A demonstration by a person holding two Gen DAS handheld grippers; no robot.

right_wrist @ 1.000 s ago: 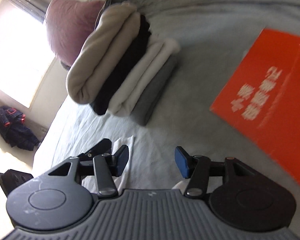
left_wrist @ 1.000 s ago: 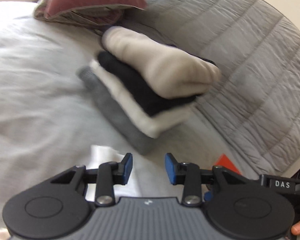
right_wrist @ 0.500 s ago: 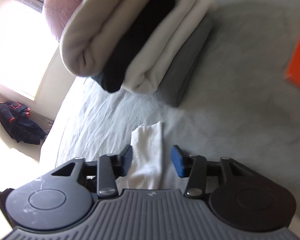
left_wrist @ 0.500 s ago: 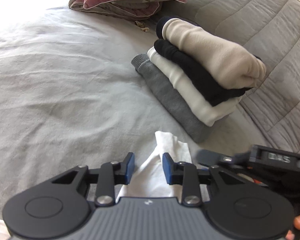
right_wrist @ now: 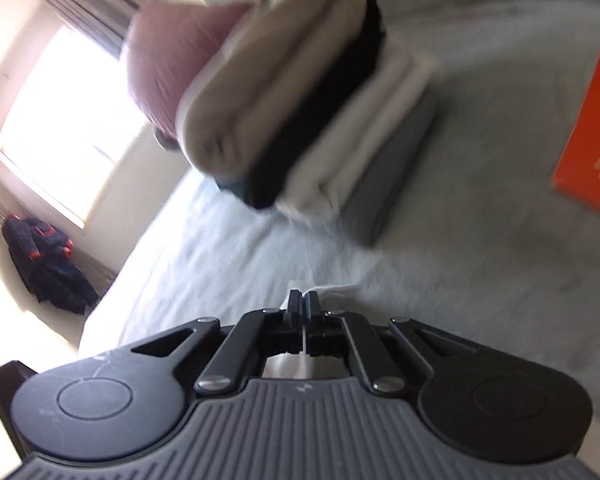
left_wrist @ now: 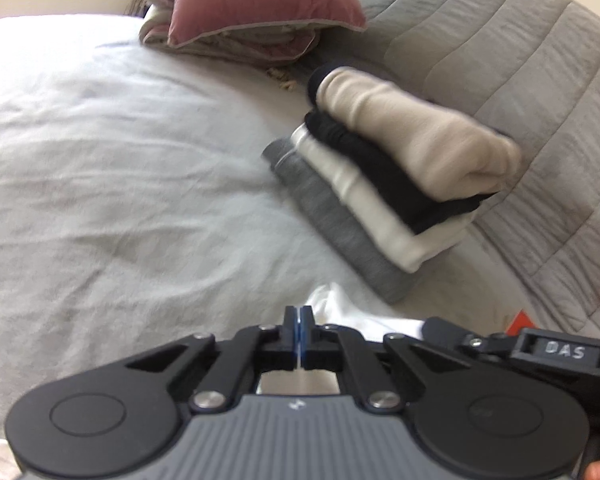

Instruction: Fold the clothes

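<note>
1. Left wrist view: the left gripper [left_wrist: 299,330] has its jaws pressed together on a thin edge of a white garment [left_wrist: 352,316], which lies crumpled on the pale bed sheet [left_wrist: 120,184] just ahead of and to the right of the fingers.
2. Beyond the garment in the same view sits a stack of folded clothes [left_wrist: 384,196]: grey at the bottom, then white, then black, with a cream roll on top. It rests where the sheet meets a grey quilted cover [left_wrist: 520,48].
3. A maroon pillow [left_wrist: 260,0] lies on other bedding at the far end of the bed, well apart from the stack.
4. The right gripper's body [left_wrist: 540,354] enters at the lower right edge of the left wrist view, just beside the left one, and a fingertip of the person shows in the bottom right corner.
5. Right wrist view: the right gripper [right_wrist: 302,320] is also clamped, with a sliver of the white garment [right_wrist: 332,292] caught between its pads and a small bunch of it poking out ahead on the sheet.
6. The stack appears blurred here, close in front, with an orange box [right_wrist: 592,120] on the bed to the right and a bright window [right_wrist: 68,112] to the left.
7. A dark jacket [right_wrist: 44,264] hangs below the window.
</note>
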